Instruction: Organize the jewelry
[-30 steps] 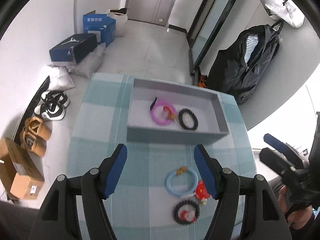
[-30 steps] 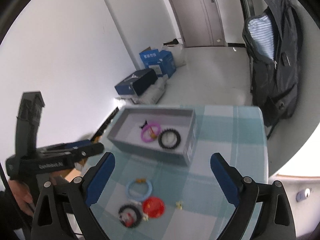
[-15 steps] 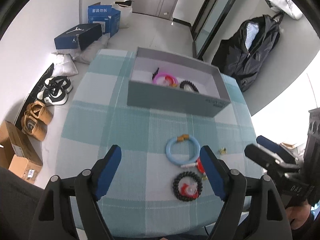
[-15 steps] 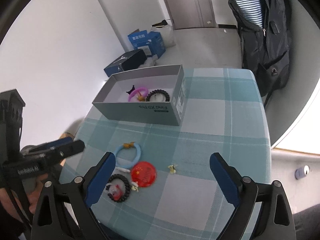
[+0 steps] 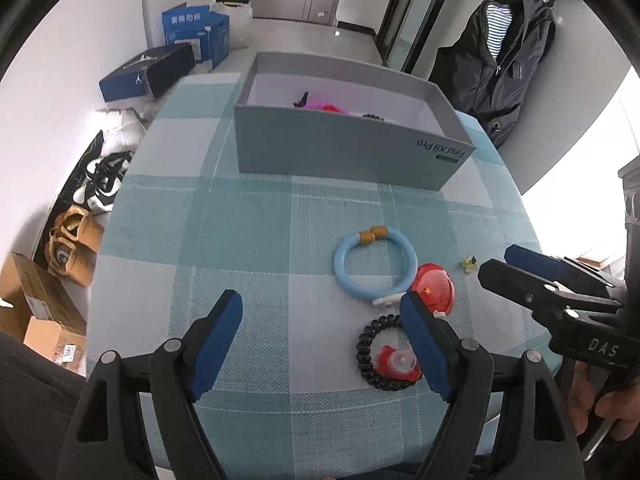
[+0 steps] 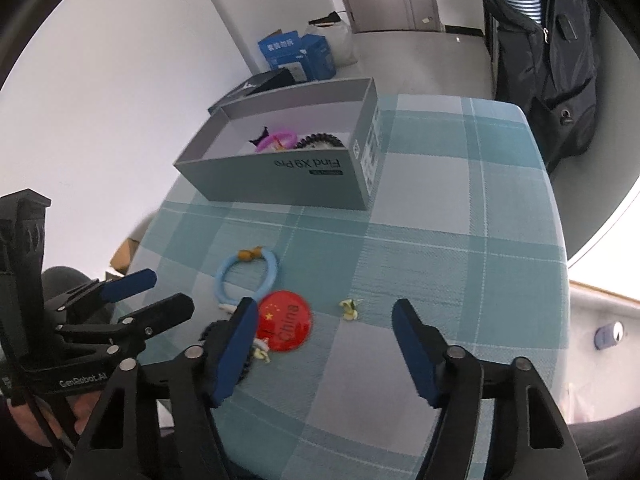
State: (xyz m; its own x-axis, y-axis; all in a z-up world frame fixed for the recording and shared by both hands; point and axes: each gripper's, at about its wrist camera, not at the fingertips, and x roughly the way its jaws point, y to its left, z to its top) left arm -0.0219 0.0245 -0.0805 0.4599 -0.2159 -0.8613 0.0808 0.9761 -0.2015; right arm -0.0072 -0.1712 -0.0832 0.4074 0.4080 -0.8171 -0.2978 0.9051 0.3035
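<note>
An open grey box (image 5: 340, 152) (image 6: 280, 184) at the back of the checked table (image 5: 240, 240) holds a pink bracelet (image 6: 280, 138) and a black bead bracelet (image 6: 320, 140). Nearer lie a light blue ring bracelet (image 5: 341, 266) (image 6: 272, 270), a red China badge (image 5: 438, 286) (image 6: 286, 320), a black coil hair tie (image 5: 366, 360) and a tiny flower piece (image 5: 469, 263) (image 6: 349, 309). My left gripper (image 5: 320, 304) (image 6: 166, 290) hangs open just left of them, holding nothing. My right gripper (image 6: 324, 308) (image 5: 498, 262) hovers over the badge and flower with its jaws closing, the pads touching nothing.
Shoes (image 5: 104, 176) and cardboard boxes (image 5: 36, 308) lie on the floor left of the table, blue boxes (image 5: 192, 36) by the far wall. A dark jacket (image 5: 500, 64) hangs beyond the table's right corner. A hand (image 5: 592, 400) grips the right tool's handle.
Both grippers have come down toward the table, so the loose pieces look larger and closer. The right jaws have narrowed. The left jaws have spread a little.
</note>
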